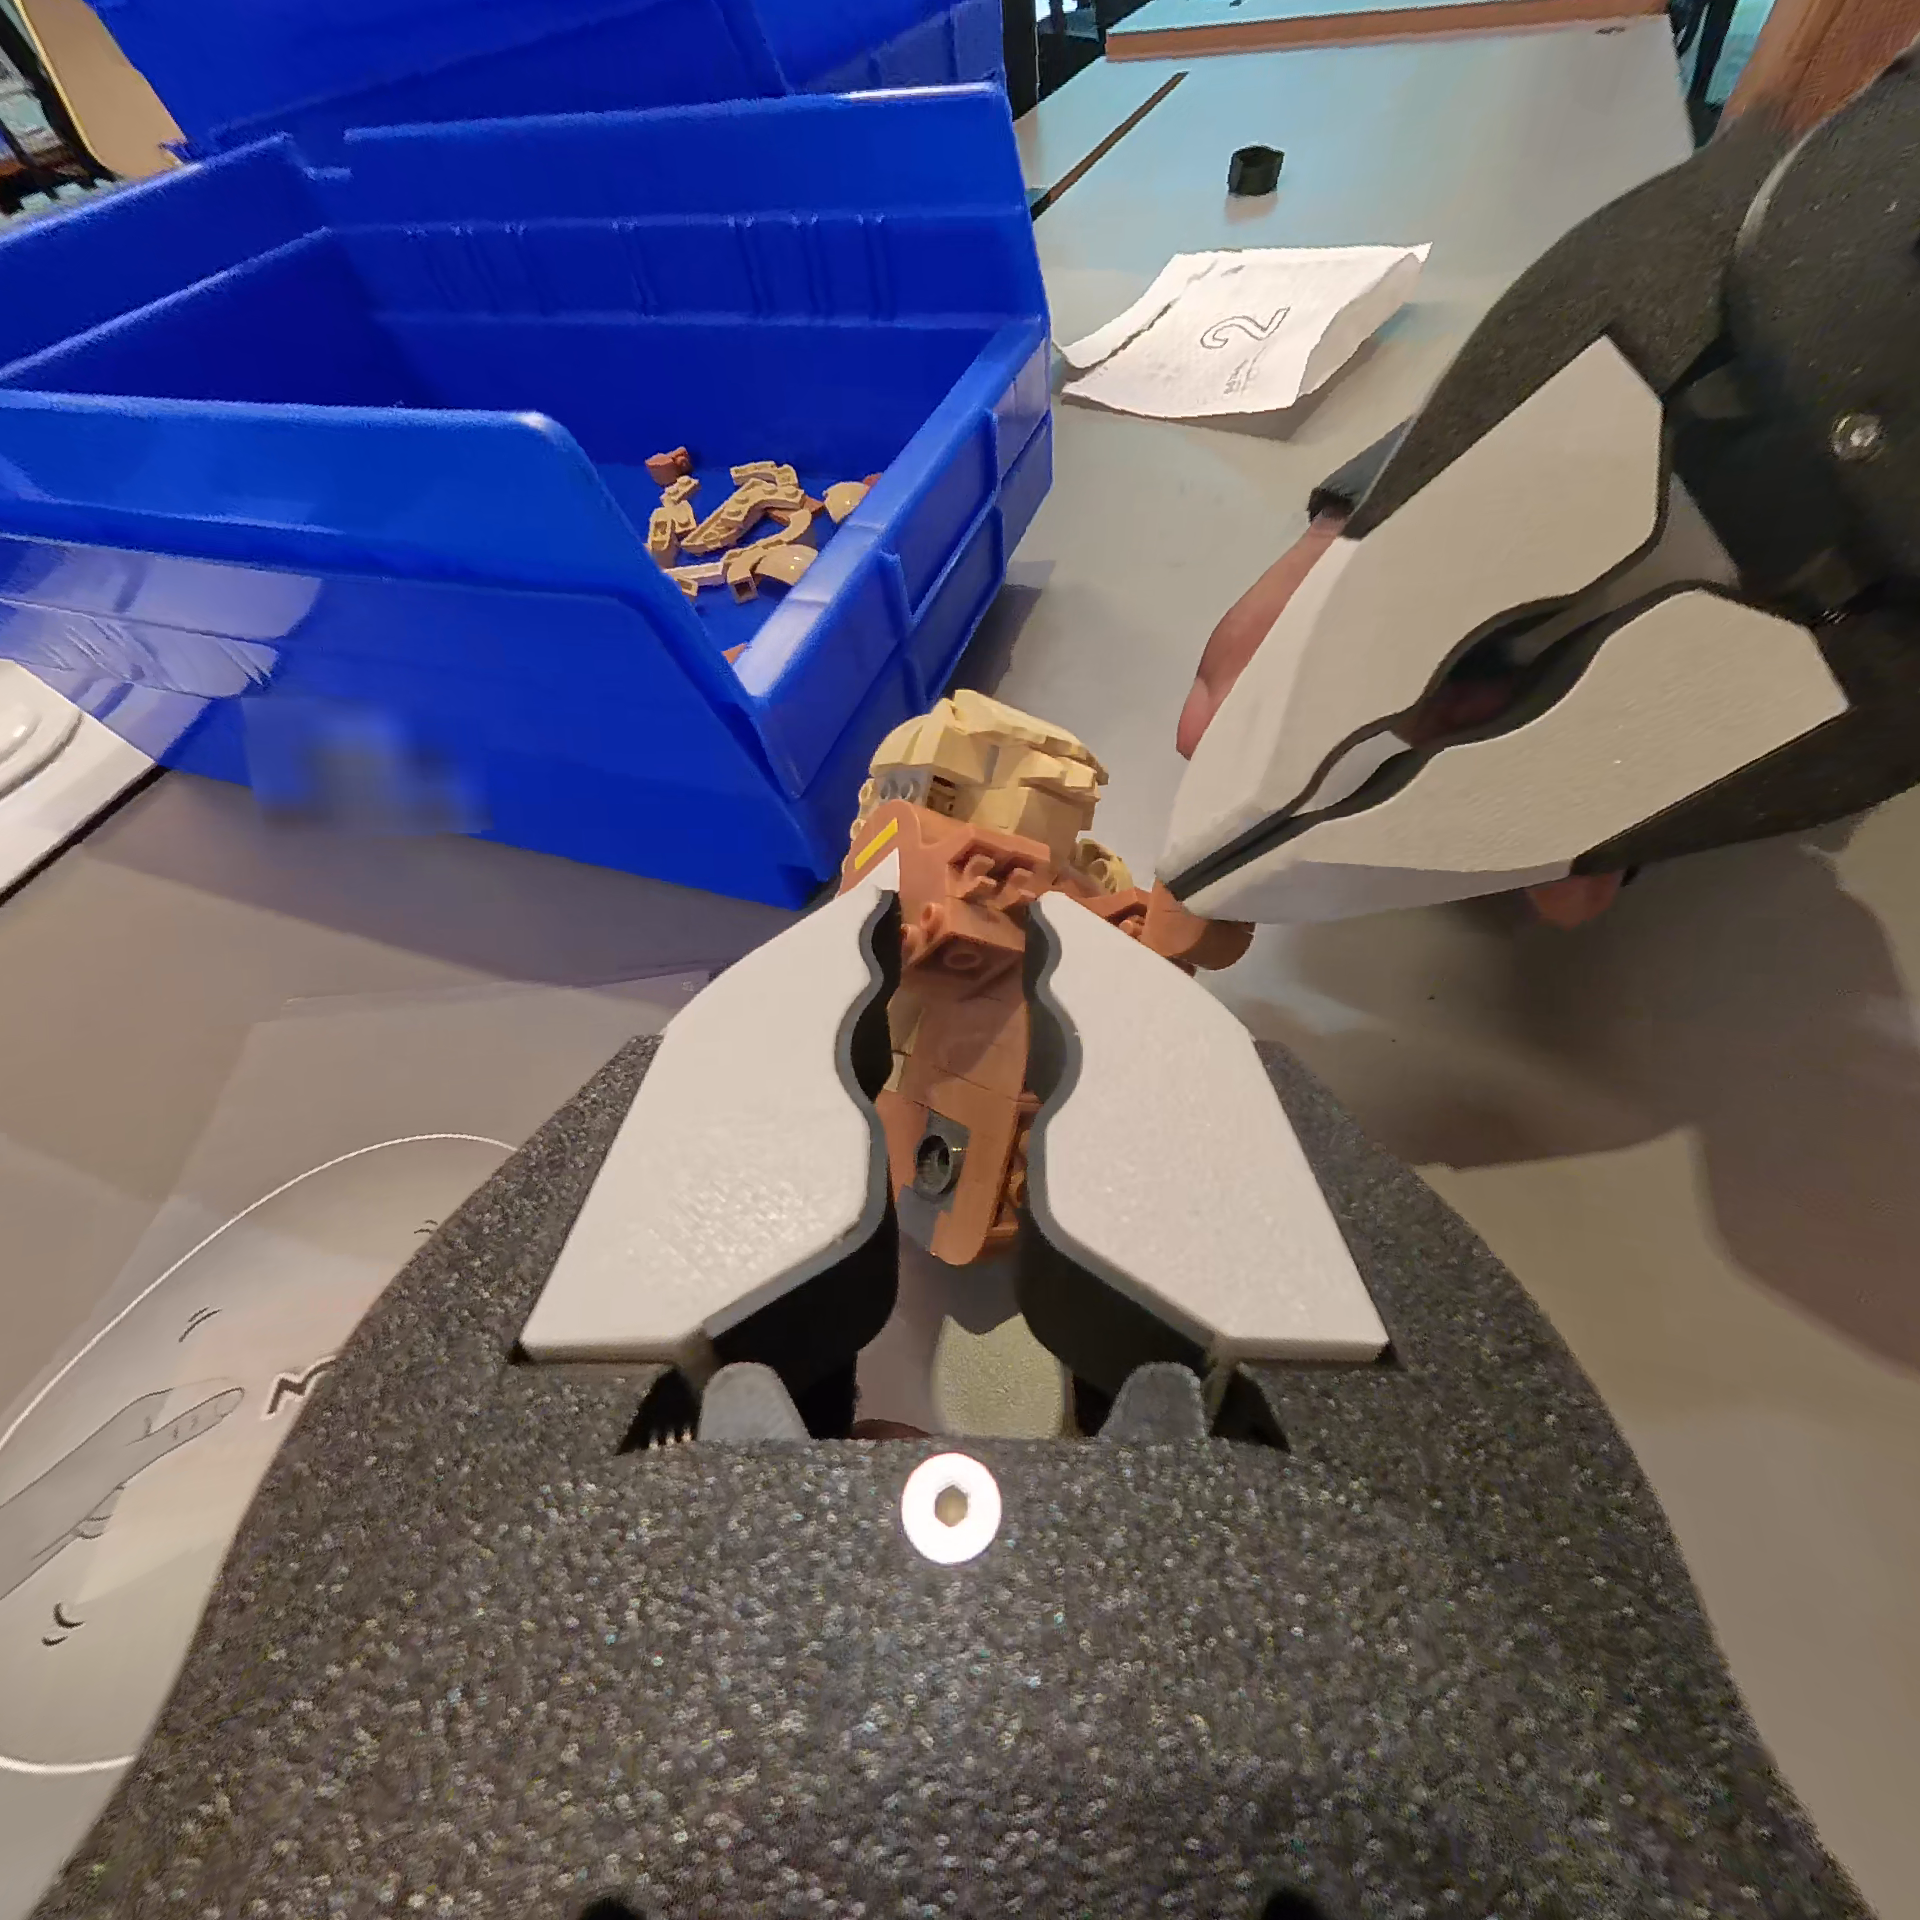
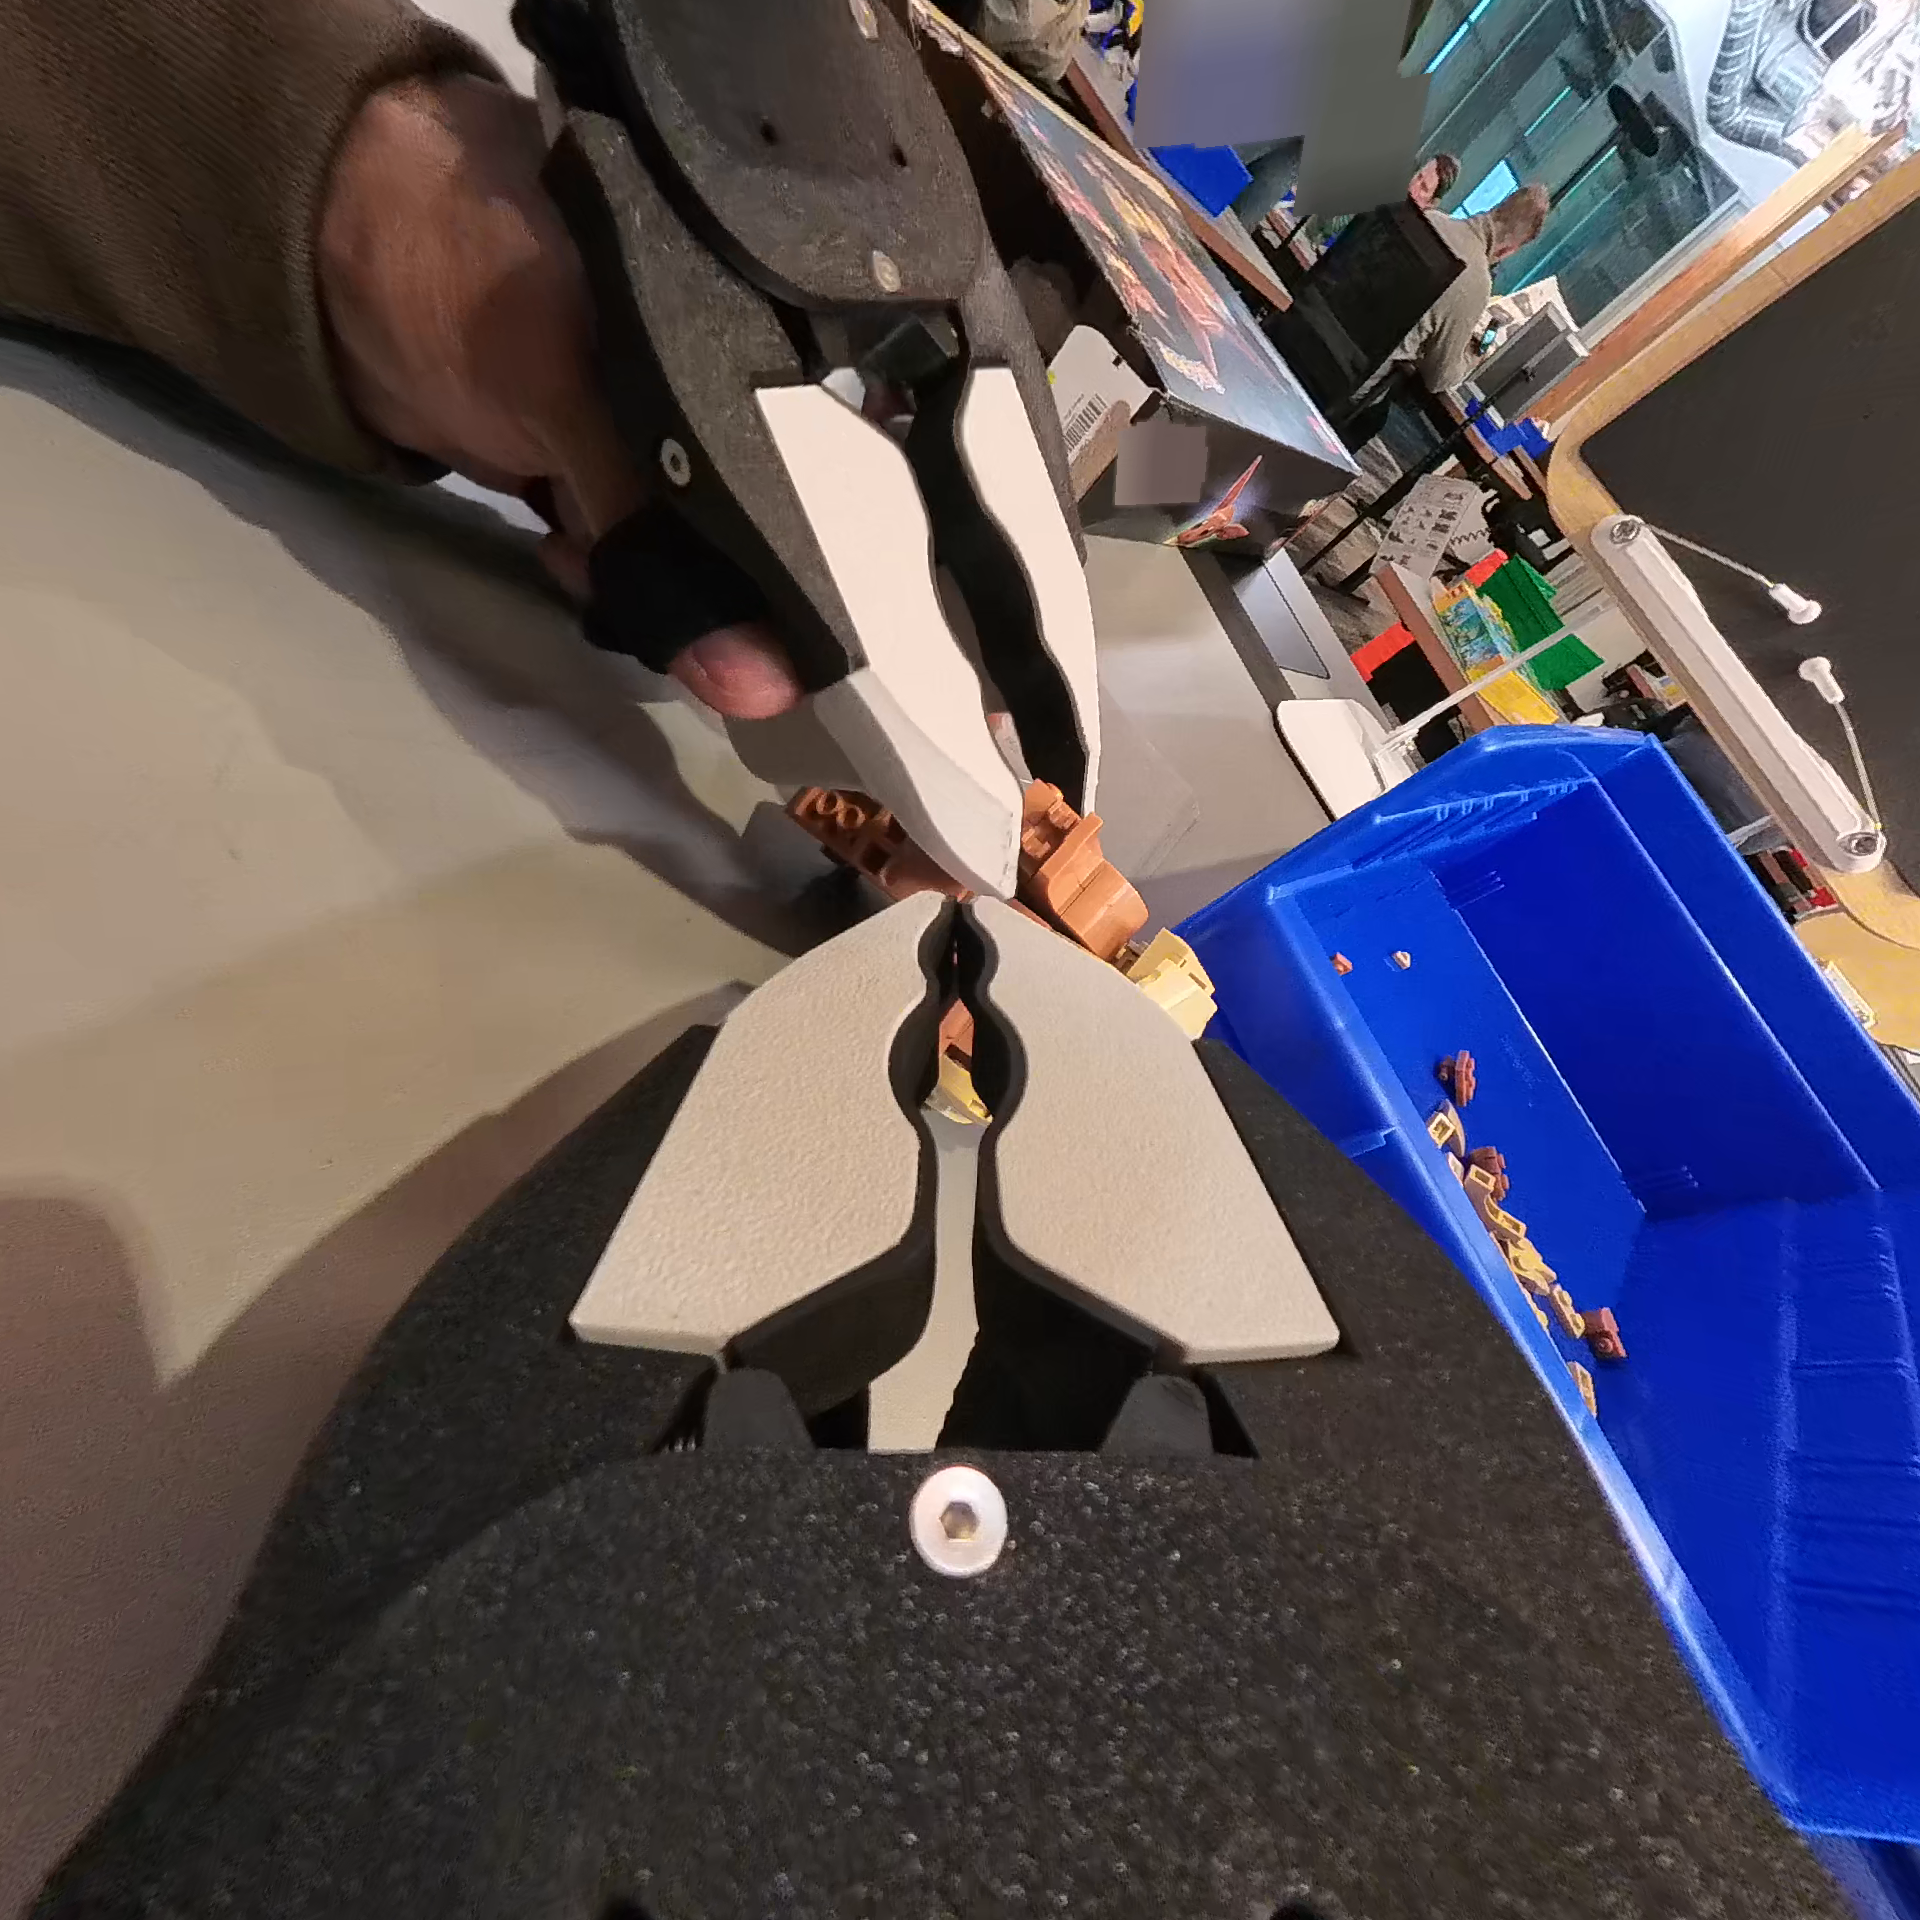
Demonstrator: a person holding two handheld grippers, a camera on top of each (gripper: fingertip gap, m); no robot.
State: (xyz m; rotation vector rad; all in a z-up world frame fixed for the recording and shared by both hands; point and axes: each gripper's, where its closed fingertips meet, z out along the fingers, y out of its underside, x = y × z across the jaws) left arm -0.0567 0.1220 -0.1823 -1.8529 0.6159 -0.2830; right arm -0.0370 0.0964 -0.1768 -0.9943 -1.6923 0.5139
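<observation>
- Brown and tan plastic bricks make up the toy-brick figure that we hold over the grey table, just right of the blue bin.
- Our left gripper is clamped on the figure's brown body, with both grey fingers pressing its sides.
- Our right gripper has its tips drawn together at a small brown part on the figure's right side; whether it truly pinches that part we cannot tell.
- Risk, as we judge it: the tips bite only a thin edge, so they could slide off, or a pull could snap loose more bricks than meant.
- Risk: the figure could twist in the left grasp, since the wavy pads meet an uneven shape.
- Count: two grippers, one figure, one folded paper towel and one small black ring far off.
- Loose brown and tan bricks lie in the bin, roughly a dozen; we cannot count them exactly.
</observation>
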